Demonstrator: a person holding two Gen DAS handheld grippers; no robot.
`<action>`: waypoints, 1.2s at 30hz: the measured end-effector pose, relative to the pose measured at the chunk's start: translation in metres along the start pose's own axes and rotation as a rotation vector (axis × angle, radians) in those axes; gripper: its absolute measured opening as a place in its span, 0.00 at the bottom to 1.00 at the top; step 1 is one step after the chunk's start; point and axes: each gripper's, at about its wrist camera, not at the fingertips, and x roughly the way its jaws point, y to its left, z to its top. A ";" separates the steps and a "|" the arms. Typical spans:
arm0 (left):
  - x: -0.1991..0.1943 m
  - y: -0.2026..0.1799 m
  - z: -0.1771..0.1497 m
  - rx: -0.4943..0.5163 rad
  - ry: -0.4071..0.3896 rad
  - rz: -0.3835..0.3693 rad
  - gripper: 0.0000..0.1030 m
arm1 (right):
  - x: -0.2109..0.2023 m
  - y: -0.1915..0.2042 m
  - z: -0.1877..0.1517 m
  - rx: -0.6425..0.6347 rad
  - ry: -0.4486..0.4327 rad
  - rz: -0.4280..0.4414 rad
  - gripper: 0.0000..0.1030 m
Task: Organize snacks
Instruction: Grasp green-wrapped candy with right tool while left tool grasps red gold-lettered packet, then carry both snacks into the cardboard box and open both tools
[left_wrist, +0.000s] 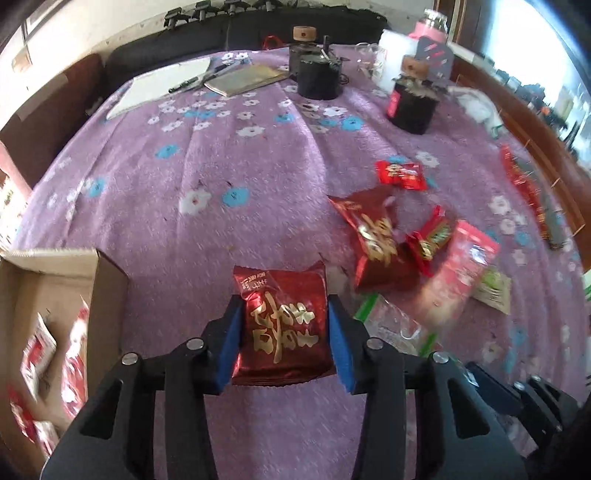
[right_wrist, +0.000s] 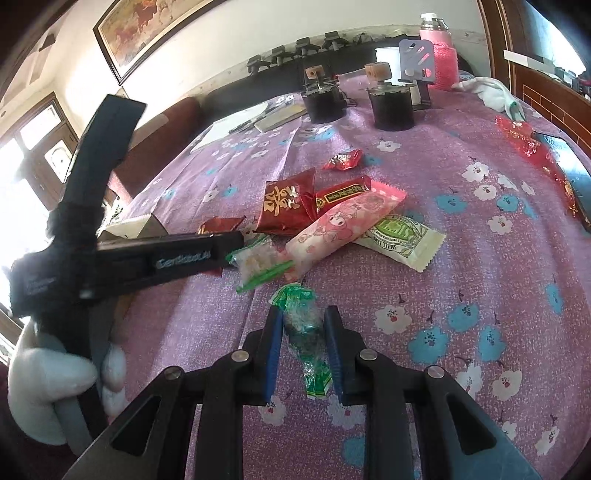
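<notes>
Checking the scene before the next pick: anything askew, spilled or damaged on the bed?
Nothing spilled or torn. The snack packets lie in a loose overlapping heap on the purple floral sheet, not sorted. One red packet sits between the left gripper's pads; the right gripper is shut on a green-wrapped candy.

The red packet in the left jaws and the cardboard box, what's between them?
Only bare purple flowered cloth lies between the red packet and the cardboard box, as the left wrist view shows.
</notes>
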 end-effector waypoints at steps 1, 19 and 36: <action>-0.004 0.003 -0.002 -0.014 -0.003 -0.019 0.39 | 0.000 0.000 0.000 0.001 -0.002 0.007 0.23; -0.159 0.158 -0.127 -0.408 -0.253 -0.001 0.40 | -0.034 0.066 -0.005 -0.084 -0.059 0.178 0.22; -0.129 0.235 -0.173 -0.591 -0.189 0.019 0.44 | 0.022 0.251 -0.023 -0.387 0.123 0.246 0.22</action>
